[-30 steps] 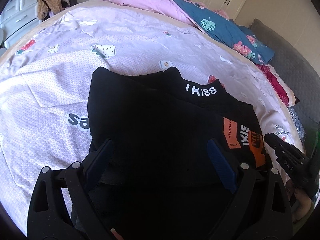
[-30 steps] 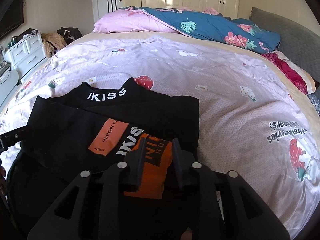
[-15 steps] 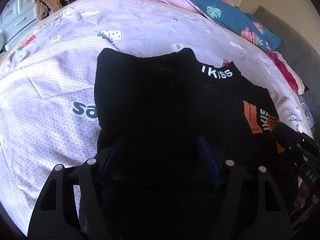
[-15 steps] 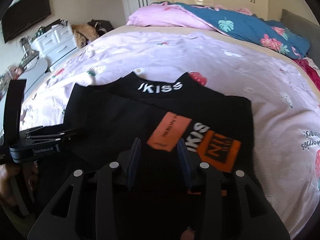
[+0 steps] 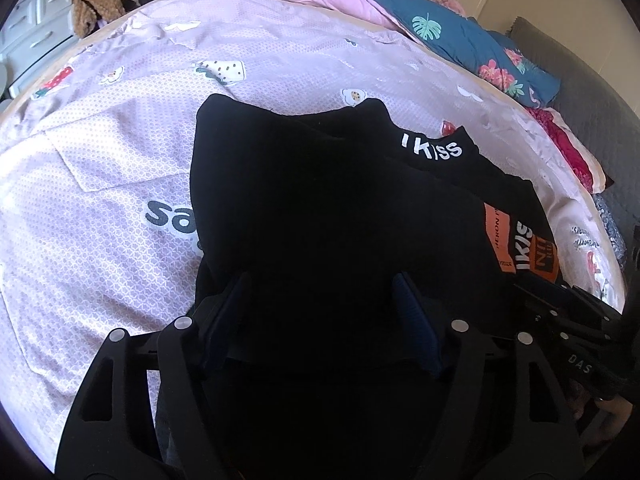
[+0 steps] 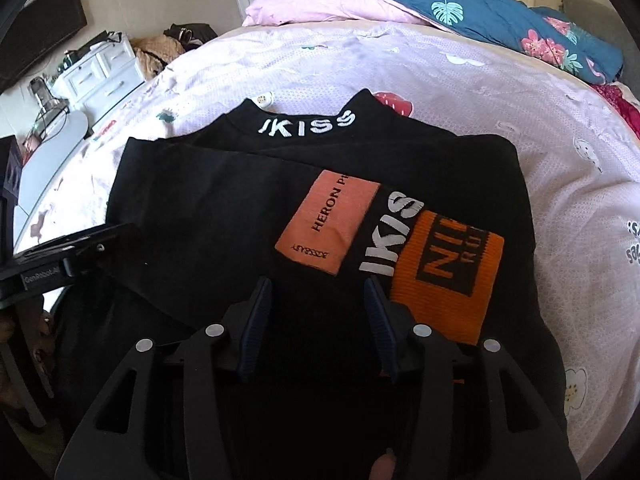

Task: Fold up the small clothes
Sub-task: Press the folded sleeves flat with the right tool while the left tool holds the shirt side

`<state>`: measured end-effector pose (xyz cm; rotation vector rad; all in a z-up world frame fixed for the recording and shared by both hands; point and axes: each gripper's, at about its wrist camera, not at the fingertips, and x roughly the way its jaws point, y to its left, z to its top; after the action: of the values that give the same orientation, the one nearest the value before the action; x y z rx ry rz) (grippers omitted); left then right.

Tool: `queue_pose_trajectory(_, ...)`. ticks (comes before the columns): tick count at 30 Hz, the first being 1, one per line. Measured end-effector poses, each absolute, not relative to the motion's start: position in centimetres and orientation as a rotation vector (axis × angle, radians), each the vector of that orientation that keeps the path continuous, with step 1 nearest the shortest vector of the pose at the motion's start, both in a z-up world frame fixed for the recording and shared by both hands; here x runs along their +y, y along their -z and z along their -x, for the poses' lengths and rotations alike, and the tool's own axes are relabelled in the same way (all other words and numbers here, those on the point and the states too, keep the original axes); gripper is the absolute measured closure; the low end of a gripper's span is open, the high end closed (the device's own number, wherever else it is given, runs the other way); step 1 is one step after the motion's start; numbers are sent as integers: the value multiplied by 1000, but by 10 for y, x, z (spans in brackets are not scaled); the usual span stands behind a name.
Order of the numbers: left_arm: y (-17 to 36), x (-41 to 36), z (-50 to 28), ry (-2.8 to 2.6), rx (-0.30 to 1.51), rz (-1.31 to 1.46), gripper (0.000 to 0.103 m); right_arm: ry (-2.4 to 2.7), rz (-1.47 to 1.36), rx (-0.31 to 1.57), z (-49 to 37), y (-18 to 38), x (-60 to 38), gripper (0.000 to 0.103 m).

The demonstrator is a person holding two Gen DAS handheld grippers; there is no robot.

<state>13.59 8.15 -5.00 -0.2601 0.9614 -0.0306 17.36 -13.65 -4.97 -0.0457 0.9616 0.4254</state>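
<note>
Now, over on the left, the left gripper (image 5: 320, 312) sits low over the near edge of the black knit top with white "IKISS" lettering on its collar (image 5: 340, 208), its blue-padded fingers (image 5: 412, 320) spread wide with dark cloth lying between them; whether the pads actually touch the fabric, I cannot tell. The top lies folded on the pink patterned bedspread (image 5: 100, 184), collar pointing away, sleeves tucked in over the body. Moving across, a salmon rectangular label reading "HERON" (image 6: 330, 226) sits on the front, and just beside it an orange ribbed cuff with black block letters (image 6: 446, 272) lies on top of the black fabric. On the right, the right gripper (image 6: 318, 316) hovers at the garment's near edge, fingers (image 6: 256, 320) parted, not clamped on anything, black cloth showing in the gap. Far back, a pink pillow (image 6: 320, 4) and a teal floral quilt (image 6: 500, 16) are bunched at the head of the bed.
</note>
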Motion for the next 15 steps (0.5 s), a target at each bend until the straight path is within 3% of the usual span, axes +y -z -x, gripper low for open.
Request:
queue_pose_trajectory(4,49,81,-135,33,958,263,38,-431,32,927,-167,39,-139,48)
queue_pose_trajectory(7,48,82,-133,35,956,267,38,-406,15,907,-164,33,-145,31)
queue_pose_trajectory(9,47,82,-133,34,955,270,38,-400,1,900,-164,30,-149,29)
queue_pose_trajectory(13,45,82,-131,36,953,278,37,-371,-8,875,-163,23,-154,9)
queue_pose_trajectory(15,43,82,-130,37,952,281,37,-363,-14,867,-162,20,-156,6)
